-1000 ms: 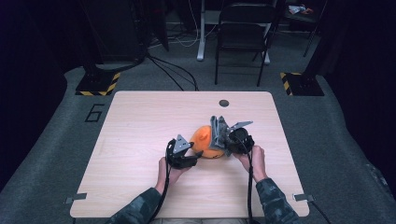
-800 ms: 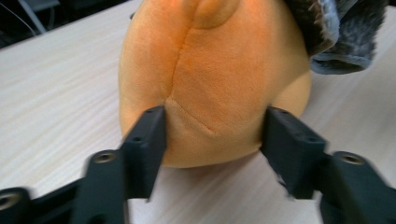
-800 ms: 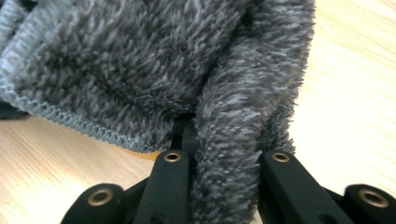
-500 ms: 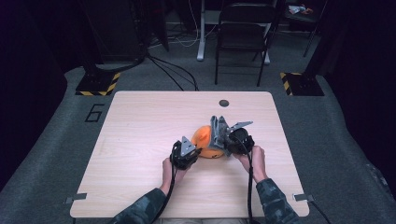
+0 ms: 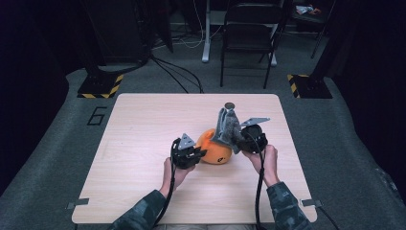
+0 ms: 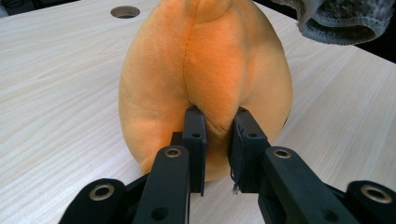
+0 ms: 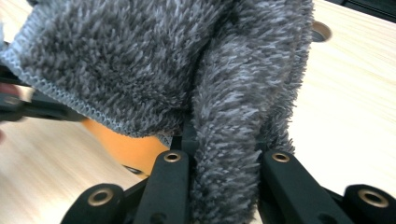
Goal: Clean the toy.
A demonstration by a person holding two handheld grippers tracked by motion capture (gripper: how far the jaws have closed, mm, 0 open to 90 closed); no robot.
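The table [image 5: 143, 143], a pale wood-grain top with rounded corners, stands on grey carpet; a round cable hole [image 5: 230, 105] lies near its far edge and shows again at the top of the left gripper view [image 6: 125, 11]. Beyond the table stand a black folding chair [image 5: 249, 43] and two floor stands with yellow-and-black striped bases [image 5: 100, 86].

The orange plush toy [image 5: 214, 149] rests on the table just right of centre, between the two hands. In the left gripper view it [image 6: 205, 79] appears as a rounded, egg-shaped body with a raised seam running down its near face.

The grey fuzzy cloth [image 5: 229, 128] hangs above and behind the toy, its lower edge draping onto the toy's upper right side. In the right gripper view its [image 7: 140, 60] stitched hem crosses in front of the orange surface.

The left gripper [image 5: 187, 152], seen from the high view at the toy's left side, has just been closing its jaws; in its own view [image 6: 218, 135] they pinch a fold of the plush at the seam, pads pressed into the fabric.

The right gripper [image 5: 239, 139] is raised off the table at the toy's right. In its own view [image 7: 224, 154] the jaws are clamped tight on a bunched strip of the cloth.

The person's hands, in camouflage-pattern sleeves [image 5: 143, 213], enter from the near edge.
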